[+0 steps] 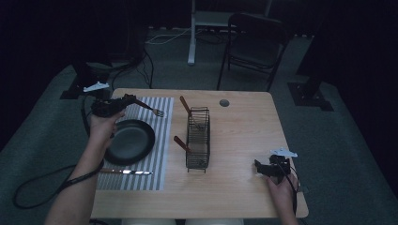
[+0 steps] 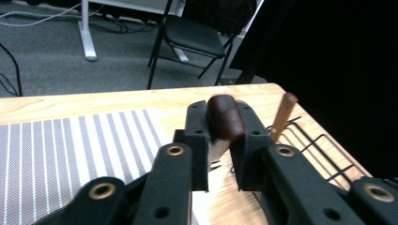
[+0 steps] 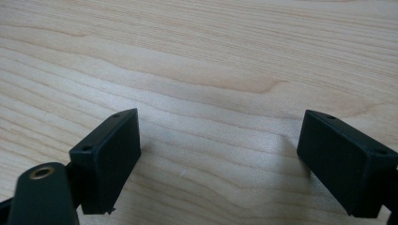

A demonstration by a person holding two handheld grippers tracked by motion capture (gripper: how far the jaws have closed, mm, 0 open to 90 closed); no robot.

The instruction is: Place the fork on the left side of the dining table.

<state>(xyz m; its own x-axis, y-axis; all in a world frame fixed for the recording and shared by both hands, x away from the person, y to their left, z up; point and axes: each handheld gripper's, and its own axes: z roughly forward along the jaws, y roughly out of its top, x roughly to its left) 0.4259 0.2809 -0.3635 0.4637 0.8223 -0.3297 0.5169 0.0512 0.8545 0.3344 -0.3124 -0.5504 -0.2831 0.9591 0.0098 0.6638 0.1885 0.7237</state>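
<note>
My left gripper (image 1: 126,100) is shut on the dark brown handle of a fork (image 1: 151,109), whose tines hang over the far part of a striped placemat (image 1: 159,140). In the left gripper view the handle (image 2: 225,117) stands clamped between the two black jaws of that gripper (image 2: 220,140). A black plate (image 1: 129,140) lies on the mat just below the hand. A knife (image 1: 126,172) lies on the mat's near edge. My right gripper (image 1: 261,168) rests near the table's front right, open, with only bare wood (image 3: 211,70) between its jaws (image 3: 218,159).
A black wire basket (image 1: 198,138) stands mid-table with two brown-handled utensils (image 1: 185,104) sticking out; one handle (image 2: 284,115) shows beside its wires (image 2: 319,145). A round cable hole (image 1: 224,102) sits at the far edge. A chair (image 1: 253,42) stands beyond the table.
</note>
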